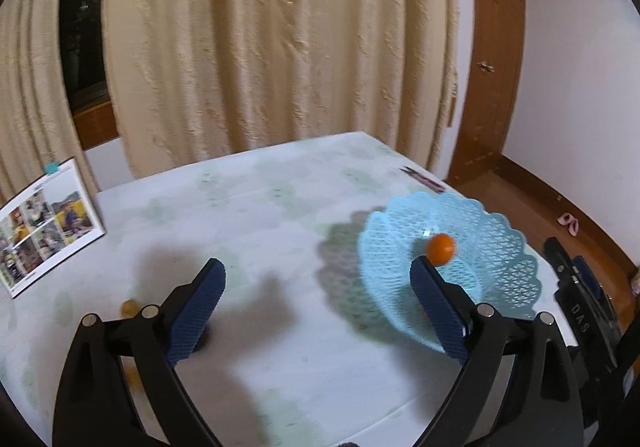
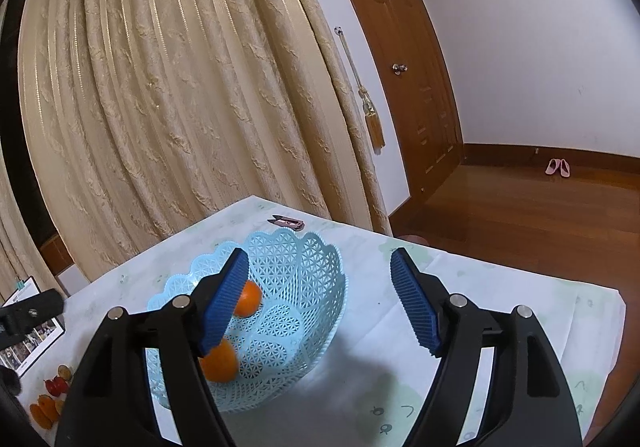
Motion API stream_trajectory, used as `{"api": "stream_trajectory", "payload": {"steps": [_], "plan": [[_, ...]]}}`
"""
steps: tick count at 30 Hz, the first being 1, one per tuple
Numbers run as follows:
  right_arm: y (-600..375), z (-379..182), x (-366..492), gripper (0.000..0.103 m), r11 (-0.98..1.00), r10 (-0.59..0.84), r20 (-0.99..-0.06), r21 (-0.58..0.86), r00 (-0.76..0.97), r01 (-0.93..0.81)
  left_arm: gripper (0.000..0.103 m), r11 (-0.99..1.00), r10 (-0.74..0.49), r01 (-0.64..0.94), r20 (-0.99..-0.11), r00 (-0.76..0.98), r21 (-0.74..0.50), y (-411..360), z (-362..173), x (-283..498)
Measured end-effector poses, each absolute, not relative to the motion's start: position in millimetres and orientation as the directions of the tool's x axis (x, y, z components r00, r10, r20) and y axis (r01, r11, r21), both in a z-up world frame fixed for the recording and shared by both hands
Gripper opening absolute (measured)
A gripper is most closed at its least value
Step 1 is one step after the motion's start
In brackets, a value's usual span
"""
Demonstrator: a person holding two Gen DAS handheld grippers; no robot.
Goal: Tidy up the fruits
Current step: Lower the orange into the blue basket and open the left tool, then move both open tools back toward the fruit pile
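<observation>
Left of the blue basket (image 2: 296, 287) on the tabletop (image 1: 280, 207): loose fruit (image 2: 52, 399) waiting | basket holds two oranges (image 2: 220, 363) | left tool (image 1: 316, 299) wide, empty | right tool (image 2: 316, 299) wide, empty | tip: grab one piece at a time, squeeze gently, lower it in, don't drop.

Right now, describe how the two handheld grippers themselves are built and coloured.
The left gripper has two glossy black plastic finger arms, each with silver round rivets at the joints and a dark blue ribbed rubber pad on its inner face. The right gripper looks the same: black arms, silver rivets, blue ridged pads. From the left wrist view its black body bears white letters "DAS". No cables or sleeves show.
</observation>
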State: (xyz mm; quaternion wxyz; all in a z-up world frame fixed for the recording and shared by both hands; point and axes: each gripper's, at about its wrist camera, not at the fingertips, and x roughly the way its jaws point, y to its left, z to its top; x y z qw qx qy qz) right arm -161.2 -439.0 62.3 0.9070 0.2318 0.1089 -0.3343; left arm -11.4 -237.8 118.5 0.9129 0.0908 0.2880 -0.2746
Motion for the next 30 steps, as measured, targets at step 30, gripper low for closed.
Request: {"api": "stream_trajectory", "payload": {"steps": [30], "plan": [[-346.3,92.1,-121.1,0.084,0.861,-0.341,-0.335,0.265,0.879,0.435,0.093,0.987,-0.144,0.159,-0.657,0.74,-0.037,-15.1,86.1,29.9]]}}
